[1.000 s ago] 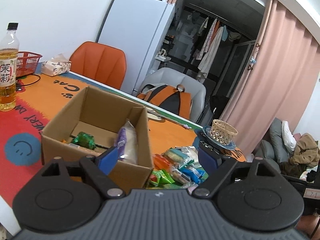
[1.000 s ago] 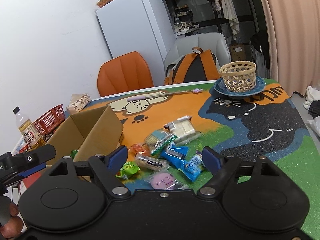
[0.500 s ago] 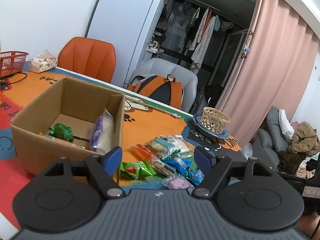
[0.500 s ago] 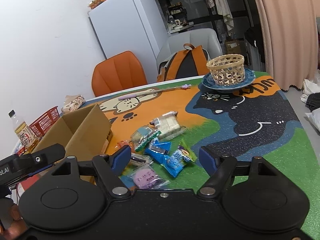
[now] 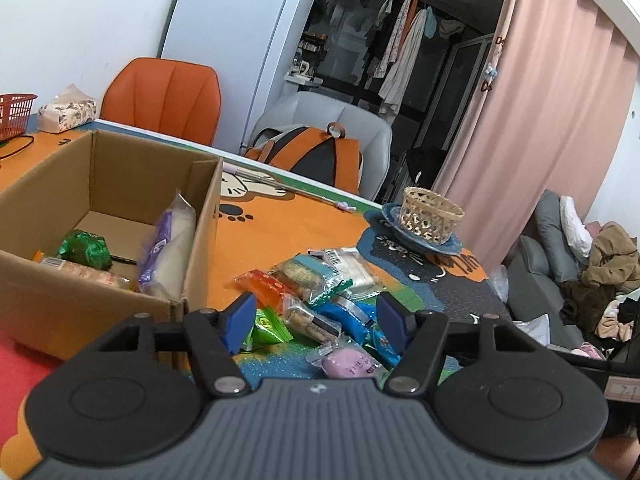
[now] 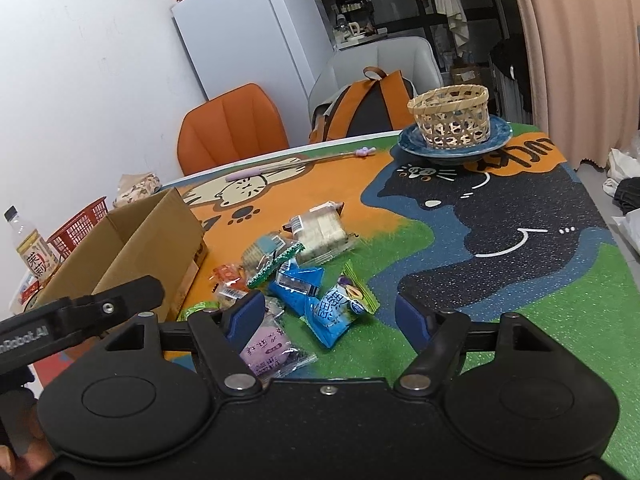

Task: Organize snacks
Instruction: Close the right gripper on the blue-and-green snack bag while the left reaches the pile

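An open cardboard box [image 5: 120, 176] sits on the left of the table, also in the right wrist view [image 6: 136, 240]. It holds a green packet [image 5: 86, 248], a purple-and-white bag [image 5: 168, 248] and a long wrapped snack. A pile of snack packets [image 5: 320, 292] lies to the box's right, also in the right wrist view [image 6: 300, 276]. A pink packet [image 5: 348, 364] and blue packets [image 6: 332, 312] lie nearest. My left gripper [image 5: 318, 320] is open and empty, just above the pile. My right gripper [image 6: 330, 316] is open and empty over the blue packets.
A woven basket [image 6: 452, 116] stands on a blue plate [image 6: 456, 140] at the far right. A red basket [image 6: 76, 228], a tea bottle [image 6: 34, 252] and a tissue pack [image 5: 66, 112] sit at the left. An orange chair [image 5: 164, 100] and a backpack [image 5: 316, 156] stand behind the table.
My left gripper has swung right from the box toward the snack pile. My right gripper has moved forward and closer to the blue and pink packets. Both stay open.
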Available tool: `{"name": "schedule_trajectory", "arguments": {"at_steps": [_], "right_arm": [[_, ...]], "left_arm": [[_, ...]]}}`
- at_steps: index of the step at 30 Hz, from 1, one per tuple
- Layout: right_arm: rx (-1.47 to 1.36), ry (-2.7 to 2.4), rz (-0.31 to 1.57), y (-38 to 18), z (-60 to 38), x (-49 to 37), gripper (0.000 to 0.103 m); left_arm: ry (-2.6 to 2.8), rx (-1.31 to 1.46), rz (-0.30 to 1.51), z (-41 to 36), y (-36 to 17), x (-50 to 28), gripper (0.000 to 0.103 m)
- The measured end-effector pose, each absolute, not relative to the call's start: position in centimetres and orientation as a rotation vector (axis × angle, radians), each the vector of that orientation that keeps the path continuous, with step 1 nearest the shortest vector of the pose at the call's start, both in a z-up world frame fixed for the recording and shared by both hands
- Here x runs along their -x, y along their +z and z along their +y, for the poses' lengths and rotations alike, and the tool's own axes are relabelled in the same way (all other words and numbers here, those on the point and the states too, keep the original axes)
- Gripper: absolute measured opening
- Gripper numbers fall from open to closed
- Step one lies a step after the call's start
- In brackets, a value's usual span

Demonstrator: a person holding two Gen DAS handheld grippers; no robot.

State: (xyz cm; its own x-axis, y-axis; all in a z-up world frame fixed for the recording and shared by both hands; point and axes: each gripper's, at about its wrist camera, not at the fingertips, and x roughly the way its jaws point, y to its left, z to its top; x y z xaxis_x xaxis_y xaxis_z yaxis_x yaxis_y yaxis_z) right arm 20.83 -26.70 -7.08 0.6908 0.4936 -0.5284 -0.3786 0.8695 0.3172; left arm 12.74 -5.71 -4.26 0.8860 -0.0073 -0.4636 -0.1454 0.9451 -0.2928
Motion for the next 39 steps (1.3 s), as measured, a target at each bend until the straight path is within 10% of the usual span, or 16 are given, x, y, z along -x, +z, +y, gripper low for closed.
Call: {"name": "schedule_trajectory", "arguments": {"at_steps": [19, 26, 39], "right_arm": [[-0.137, 0.536, 0.704, -9.4, -23.9, -24.7, 0.072], [-0.170, 0.557, 0.711, -10.3, -24.4, -25.3, 0.037], [-0.207, 0.534, 0.668, -9.9, -27.0, -24.7, 0.031]], "left_arm": [[0.161, 0.329, 0.517, -4.6, -6.4, -15.9, 0.061], [0.202, 0.319, 0.535, -5.0, -7.0, -16.2, 0.061], [0.171, 0.261, 0.537, -7.5, -7.7, -18.1, 0.061]]}}
